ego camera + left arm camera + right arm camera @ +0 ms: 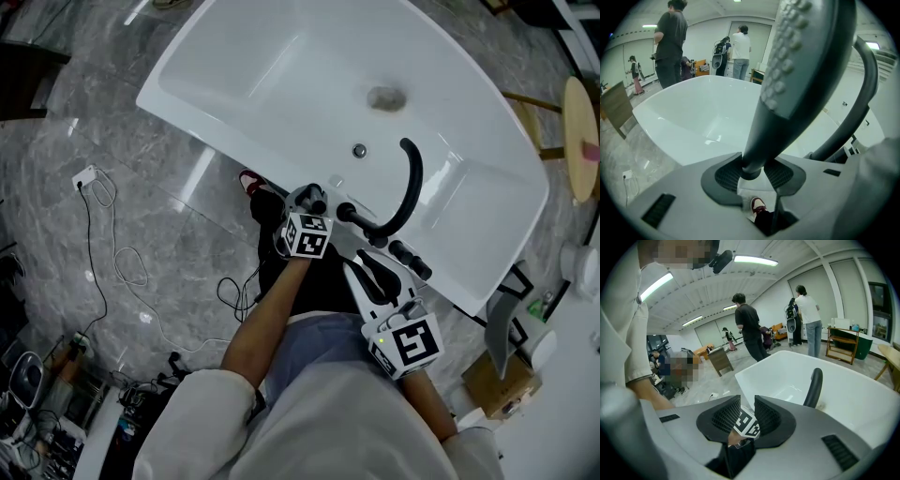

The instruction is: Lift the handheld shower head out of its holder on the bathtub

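The dark grey handheld shower head [806, 70] stands upright at the near rim of the white bathtub [281, 75], beside the curved black spout [410, 178]. My left gripper [752, 176] is shut on the narrow lower end of its handle, with both pads against it. In the head view the left gripper [314, 202] sits at the tub rim by the shower head [347, 213]. My right gripper [373, 270] hangs a little behind and to the right, its jaws a narrow gap apart with nothing between them. The right gripper [746, 420] looks toward the left gripper's marker cube and the spout [813, 387].
Black tap handles [410, 260] sit on the rim right of the spout. Cables [112, 244] trail over the marble floor at left. A wooden stool [579, 131] and a cardboard box [497, 380] stand at right. Several people [670, 42] stand beyond the tub.
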Demonstrator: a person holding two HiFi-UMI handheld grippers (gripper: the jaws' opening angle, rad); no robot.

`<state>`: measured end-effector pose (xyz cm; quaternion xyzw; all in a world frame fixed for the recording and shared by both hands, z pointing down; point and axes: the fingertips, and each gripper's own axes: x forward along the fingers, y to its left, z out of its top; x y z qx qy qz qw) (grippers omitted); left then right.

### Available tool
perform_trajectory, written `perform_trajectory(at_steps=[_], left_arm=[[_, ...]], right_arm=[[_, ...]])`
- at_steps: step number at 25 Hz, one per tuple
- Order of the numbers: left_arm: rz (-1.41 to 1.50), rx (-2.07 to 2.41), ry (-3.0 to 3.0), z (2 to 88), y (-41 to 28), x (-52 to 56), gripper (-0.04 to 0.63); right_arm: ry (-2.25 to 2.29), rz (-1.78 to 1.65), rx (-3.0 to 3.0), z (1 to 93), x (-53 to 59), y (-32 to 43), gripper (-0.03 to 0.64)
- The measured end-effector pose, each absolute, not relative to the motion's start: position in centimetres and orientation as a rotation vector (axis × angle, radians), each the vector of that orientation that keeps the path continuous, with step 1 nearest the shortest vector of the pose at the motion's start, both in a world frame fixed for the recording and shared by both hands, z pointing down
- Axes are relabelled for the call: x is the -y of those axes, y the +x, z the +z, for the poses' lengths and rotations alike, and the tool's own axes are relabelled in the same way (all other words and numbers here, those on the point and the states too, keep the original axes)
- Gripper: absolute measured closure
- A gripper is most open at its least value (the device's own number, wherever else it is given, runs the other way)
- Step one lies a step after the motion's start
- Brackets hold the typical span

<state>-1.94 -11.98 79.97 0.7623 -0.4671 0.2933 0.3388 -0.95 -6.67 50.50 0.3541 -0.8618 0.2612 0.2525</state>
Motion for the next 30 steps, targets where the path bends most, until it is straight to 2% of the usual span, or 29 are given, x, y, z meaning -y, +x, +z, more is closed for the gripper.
perform_trajectory(at_steps=[30], left_arm=[[0.727, 1.241, 1.907, 78.3, -3.0, 10.3, 0.457]], right_arm=[[0.988, 0.652, 2.435, 47.7, 7.2, -0.5, 0.514]])
